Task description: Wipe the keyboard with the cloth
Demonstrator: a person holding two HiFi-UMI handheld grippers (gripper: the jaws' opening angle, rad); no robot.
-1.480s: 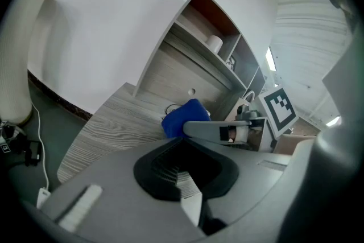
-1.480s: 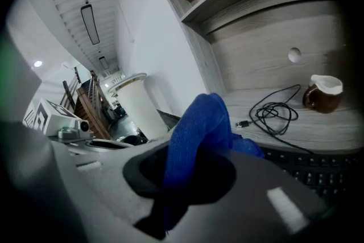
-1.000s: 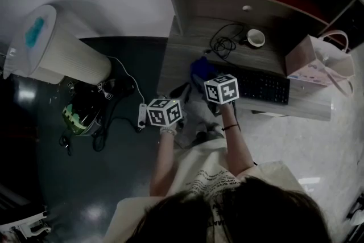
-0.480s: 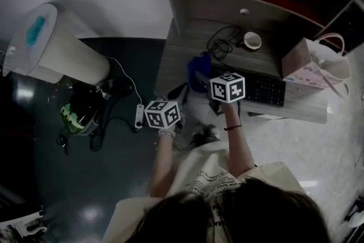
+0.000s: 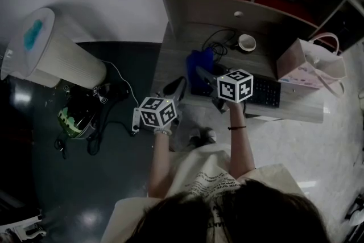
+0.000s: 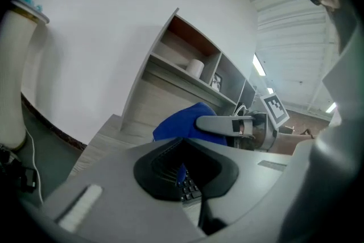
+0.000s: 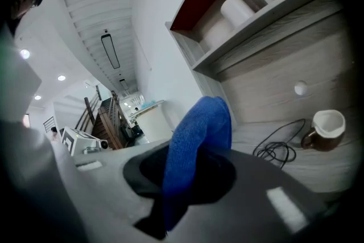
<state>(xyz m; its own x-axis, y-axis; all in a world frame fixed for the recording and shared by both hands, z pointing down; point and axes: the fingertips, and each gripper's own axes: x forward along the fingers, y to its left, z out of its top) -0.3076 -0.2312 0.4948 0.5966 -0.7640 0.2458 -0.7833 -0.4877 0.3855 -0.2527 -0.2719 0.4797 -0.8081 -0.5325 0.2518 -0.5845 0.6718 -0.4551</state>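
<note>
The cloth (image 7: 196, 145) is a blue, napped, towel-like rag. It looks soft and very light, and it will probably fold and bunch rather than keep any shape. The right hand-held gripper (image 7: 187, 173) is clamped on it: a thick fold runs up between the jaws and flops over past their tips. In the head view that blue bundle hangs above the tabletop (image 5: 176, 57), just off the left end of the keyboard (image 5: 263, 91) and not yet on the keys. Being so limp, the cloth is best pinched on a doubled fold, as here, leaving a loose pad ahead of the jaws to meet the keys; a single-layer corner would likely slip or drag out. The keyboard is dark, flat and stiff, and lies along the front edge. It looks light enough to slide under a sideways wipe, so its frame is the sensible place to steady it. The left hand-held gripper (image 6: 182, 171) hangs low at the front-left corner with its jaws drawn together on nothing. A coiled cable (image 5: 219, 41) and a mug (image 5: 246, 42) sit behind, clear of the wiping path.
</note>
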